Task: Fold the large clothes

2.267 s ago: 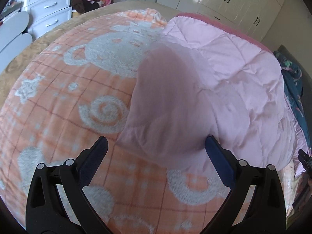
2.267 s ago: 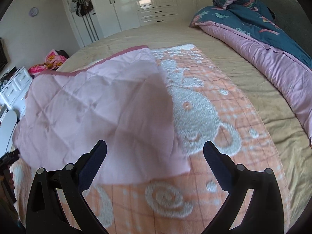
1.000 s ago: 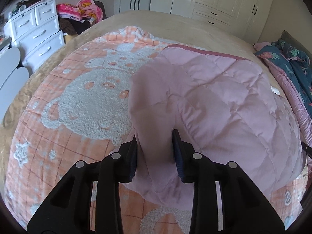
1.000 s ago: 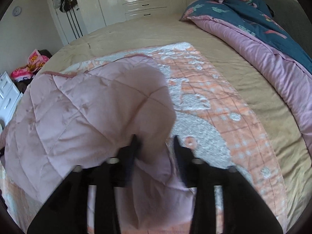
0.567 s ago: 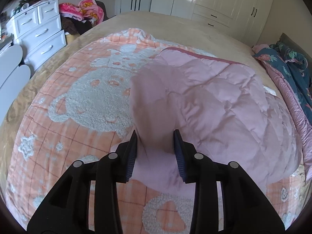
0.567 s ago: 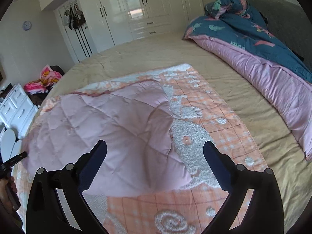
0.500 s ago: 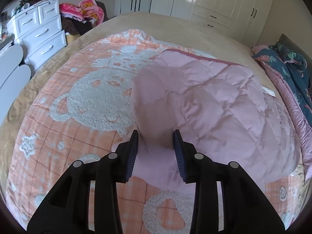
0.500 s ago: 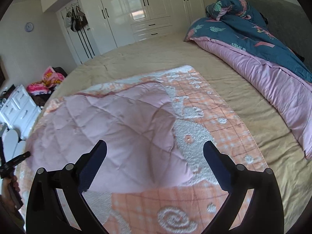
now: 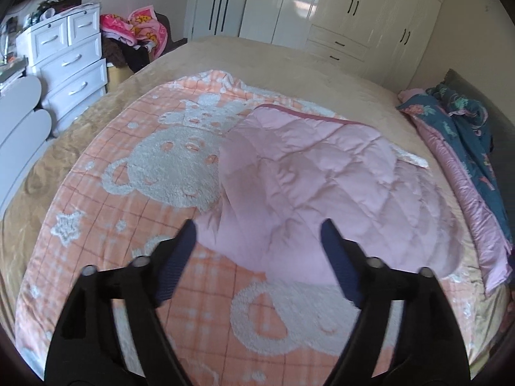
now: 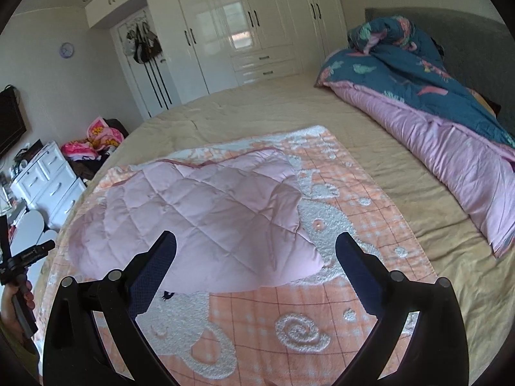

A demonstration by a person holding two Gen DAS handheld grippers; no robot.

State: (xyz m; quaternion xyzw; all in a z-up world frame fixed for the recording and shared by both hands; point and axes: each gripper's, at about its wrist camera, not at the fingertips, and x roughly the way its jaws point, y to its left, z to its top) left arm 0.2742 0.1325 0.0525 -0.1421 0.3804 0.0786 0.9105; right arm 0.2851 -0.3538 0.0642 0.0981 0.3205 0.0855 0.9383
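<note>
Left gripper (image 9: 257, 234): raised above the bed, jaws spread wide, gripping nothing.
Right gripper (image 10: 256, 247): likewise raised, jaws wide apart, empty.
Pink quilt (image 9: 309, 186): lies folded over on the orange blanket (image 9: 135, 212), touching neither gripper.

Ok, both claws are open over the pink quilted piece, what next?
Probably bring the left claw down onto the near edge of the pink quilted piece, which lies half folded on the orange blanket, and grip for the next fold. The right claw hangs open above it too, holding nothing.
</note>
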